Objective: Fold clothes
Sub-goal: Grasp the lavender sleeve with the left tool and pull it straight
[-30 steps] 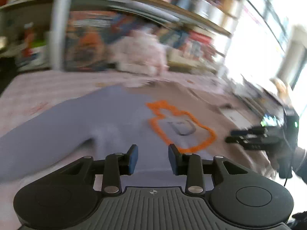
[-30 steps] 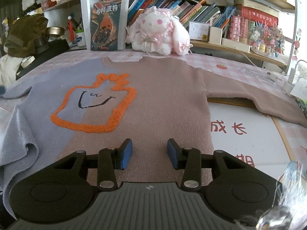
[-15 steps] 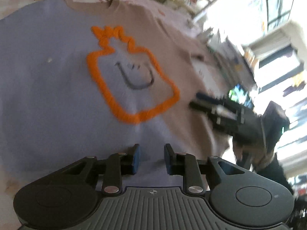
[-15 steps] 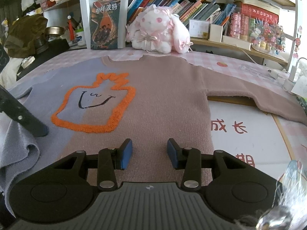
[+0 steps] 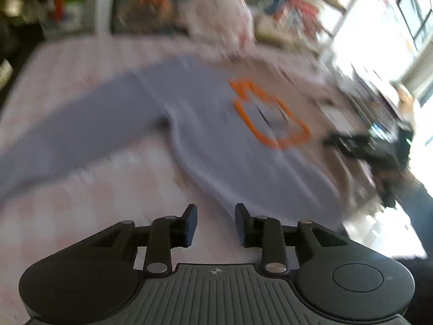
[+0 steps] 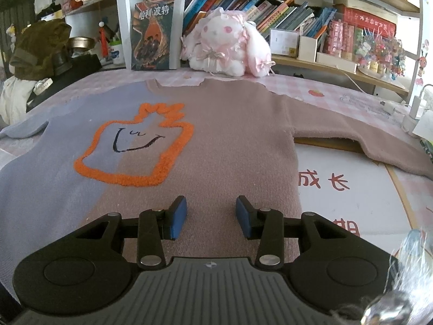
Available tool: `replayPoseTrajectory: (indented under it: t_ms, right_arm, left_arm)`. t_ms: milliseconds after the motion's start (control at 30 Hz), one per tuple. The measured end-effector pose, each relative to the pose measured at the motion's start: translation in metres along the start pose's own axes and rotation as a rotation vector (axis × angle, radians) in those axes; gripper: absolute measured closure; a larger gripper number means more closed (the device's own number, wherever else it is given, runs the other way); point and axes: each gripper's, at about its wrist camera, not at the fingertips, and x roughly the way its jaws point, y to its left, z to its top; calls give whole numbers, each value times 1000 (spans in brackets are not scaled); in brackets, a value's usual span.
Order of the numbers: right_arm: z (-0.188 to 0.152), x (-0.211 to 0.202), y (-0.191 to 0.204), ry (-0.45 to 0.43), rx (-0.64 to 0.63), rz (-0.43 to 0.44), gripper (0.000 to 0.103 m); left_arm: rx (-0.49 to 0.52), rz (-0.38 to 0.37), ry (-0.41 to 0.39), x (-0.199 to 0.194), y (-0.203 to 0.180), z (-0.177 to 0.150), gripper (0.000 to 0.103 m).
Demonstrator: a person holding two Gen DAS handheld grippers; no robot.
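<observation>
A two-tone sweater (image 6: 222, 146), lavender on its left half and brown on its right, lies flat on the table with an orange outlined face on the chest. Both sleeves are spread out. My right gripper (image 6: 211, 218) is open and empty, just above the brown hem. My left gripper (image 5: 215, 224) is open and empty, over the pink tablecloth beside the lavender hem (image 5: 243, 184); that view is blurred. The right gripper also shows in the left wrist view (image 5: 360, 146).
A pink plush rabbit (image 6: 224, 46) and a book (image 6: 153, 32) stand against the shelf at the back. A white mat with red characters (image 6: 351, 187) lies under the right sleeve. A charger and cable (image 6: 414, 108) sit at the far right. Dark items (image 6: 40, 51) pile at the left.
My left gripper has swung back off the sweater to the left and is out of the right wrist view. The lavender hem now lies flat. My right gripper has not moved.
</observation>
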Motion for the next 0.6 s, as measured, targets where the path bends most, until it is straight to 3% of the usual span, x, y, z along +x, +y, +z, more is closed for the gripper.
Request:
replayPoseTrajectory:
  t_ms: [67,333,533,600]
  right_arm:
    - [1,-3,-2,-3,25,2,67]
    - [3,-24,-27,-36,74,-112,68]
    - [1,-18,-45,-36,144,-167,68]
    - [0,-12,-48,-23,165,-154,70]
  left_arm:
    - [-7,47,-72,9,-1,6,68]
    - [-95,223,-134,72,17,23,68]
    - [-122,218,-194,84,25,30,66]
    - [-130,209,-209,86,28,32,72]
